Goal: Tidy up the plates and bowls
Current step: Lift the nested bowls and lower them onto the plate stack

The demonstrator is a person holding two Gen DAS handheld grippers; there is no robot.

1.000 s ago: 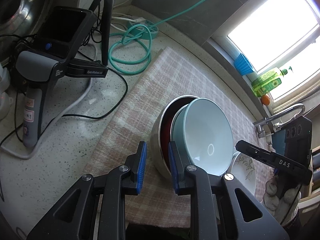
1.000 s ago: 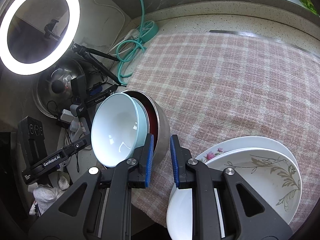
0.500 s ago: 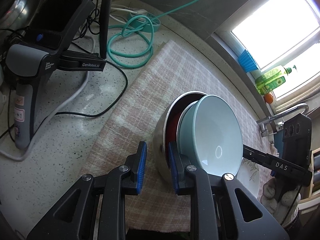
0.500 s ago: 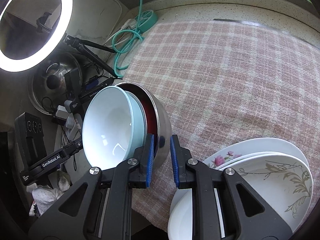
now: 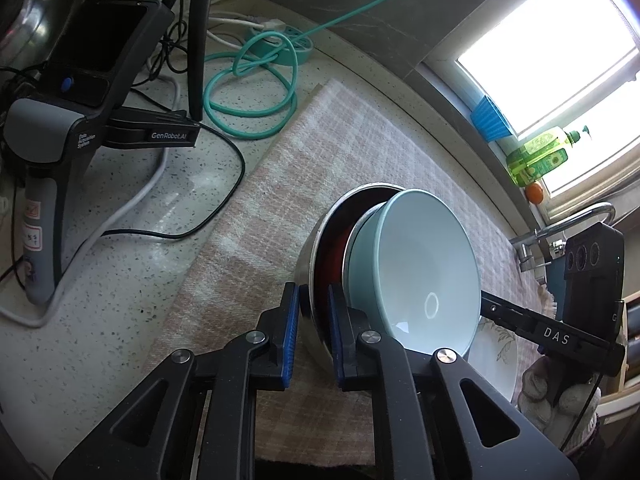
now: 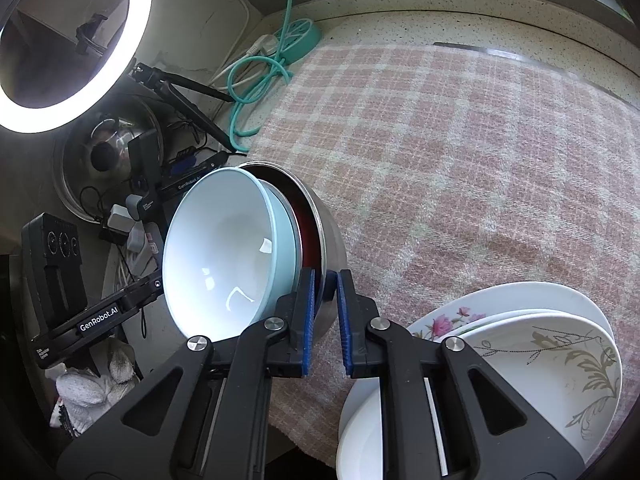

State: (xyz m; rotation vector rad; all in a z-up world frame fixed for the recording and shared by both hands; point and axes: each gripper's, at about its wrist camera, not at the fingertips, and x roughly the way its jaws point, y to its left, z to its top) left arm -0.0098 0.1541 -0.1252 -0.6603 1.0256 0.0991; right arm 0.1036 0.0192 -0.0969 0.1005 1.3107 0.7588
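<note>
Bowls first, from the left wrist camera: a steel bowl (image 5: 316, 240) with a dark red lining stands tipped on edge on the checked cloth (image 5: 320, 140), and a pale blue bowl (image 5: 424, 272) nests inside it, mouth turned toward three o'clock. The left gripper (image 5: 312, 336) has its blue pads narrowly apart with the steel bowl's rim caught between them, at about six o'clock on that rim. The blue bowl leans just right of the right-hand pad. A flowered plate (image 5: 494, 356) peeks out at four o'clock, beneath the other tool.

From the right wrist camera, the same nested pair sits at nine o'clock from centre, the blue bowl (image 6: 224, 256) opening toward the left. The right gripper (image 6: 325, 322) is likewise closed to a narrow gap, the steel bowl's (image 6: 326, 220) edge pinched between its pads. Stacked white plates (image 6: 540, 344) lie at four o'clock, partly under the right finger, on the cloth (image 6: 460, 140). A ring light (image 6: 80, 100) glows at ten o'clock.
</note>
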